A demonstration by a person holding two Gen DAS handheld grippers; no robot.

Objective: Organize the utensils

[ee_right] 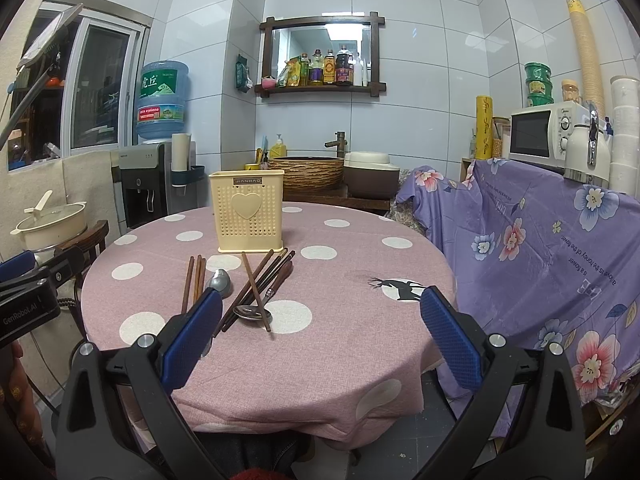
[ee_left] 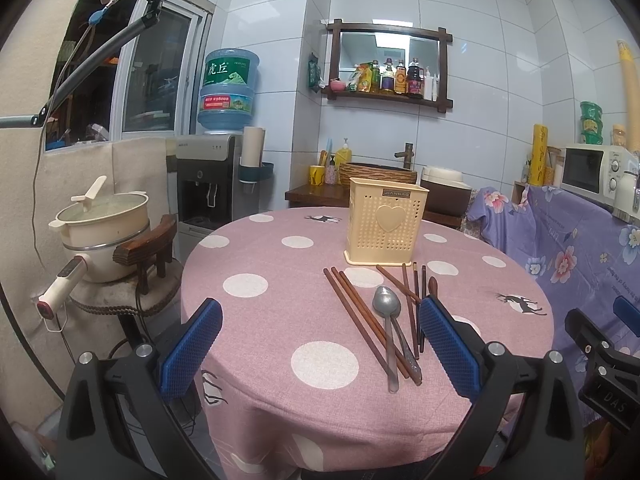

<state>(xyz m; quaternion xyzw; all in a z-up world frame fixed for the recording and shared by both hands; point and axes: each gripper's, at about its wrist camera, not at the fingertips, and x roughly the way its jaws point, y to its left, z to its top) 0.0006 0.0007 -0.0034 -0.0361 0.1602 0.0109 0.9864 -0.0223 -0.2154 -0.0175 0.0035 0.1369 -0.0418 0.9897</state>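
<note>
Both tools idle, nothing gripped: left gripper (ee_left: pixel 320 344) has its blue pads spread wide in the lower frame, right gripper (ee_right: pixel 320 334) likewise, jaws apart and empty, held back from the round table (ee_right: pixel 348 344) edge, probably a start pose giving each camera a full look at the pile. Utensils lie loose mid-frame in front of the cream perforated holder (ee_left: pixel 386 222), which stands upright toward the far side of the pink dotted cloth, open top up, likely the drop target. Left view: a grey spoon (ee_left: pixel 387 320) lies bowl-up among brown chopsticks (ee_left: pixel 360 320) fanned out just short of the holder base. Right view shows a second spoon (ee_right: pixel 252 313) near centre under a crossing chopstick. Sticks overlap, so exact count unclear; some darker handles at the right of the pile may be more spoons, can't tell. Left pad in the right view covers part of the spoon handle and stick ends. Holder interior not visible, compartments unknown. Other gripper's body is cut off at each frame edge.
</note>
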